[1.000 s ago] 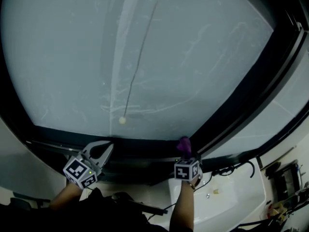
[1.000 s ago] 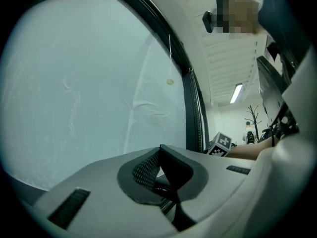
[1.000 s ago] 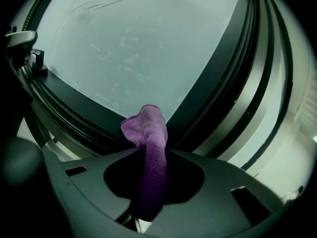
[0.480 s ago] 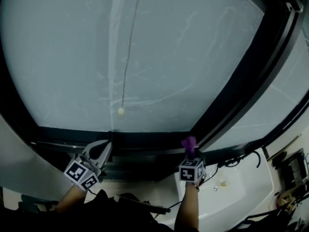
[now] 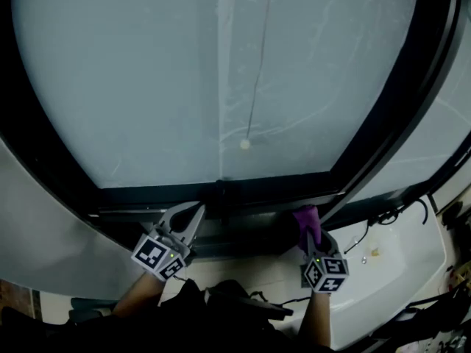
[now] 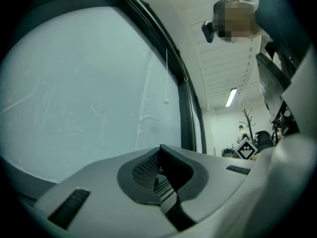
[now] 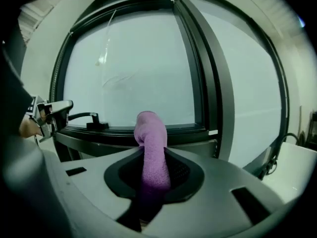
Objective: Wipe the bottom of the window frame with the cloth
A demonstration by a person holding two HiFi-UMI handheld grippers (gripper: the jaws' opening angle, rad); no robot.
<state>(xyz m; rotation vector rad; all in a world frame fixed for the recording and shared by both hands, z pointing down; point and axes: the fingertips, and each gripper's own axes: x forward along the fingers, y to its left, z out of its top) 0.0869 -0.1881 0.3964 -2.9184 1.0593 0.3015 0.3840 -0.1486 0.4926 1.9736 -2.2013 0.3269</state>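
The cloth (image 5: 306, 218) is pinched in the right tool (image 5: 311, 234), with the bottom of the window frame (image 5: 250, 198) just beyond, laid left-to-right; the left tool (image 5: 191, 221) is pressed together, empty.

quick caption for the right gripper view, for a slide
Right gripper shut on a purple cloth, its tip raised before the dark bottom rail of the window frame.

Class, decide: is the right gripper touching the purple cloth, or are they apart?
Touching. The right gripper view shows the right gripper shut on the purple cloth: both jaws press its sides, its end sticking out beyond them.
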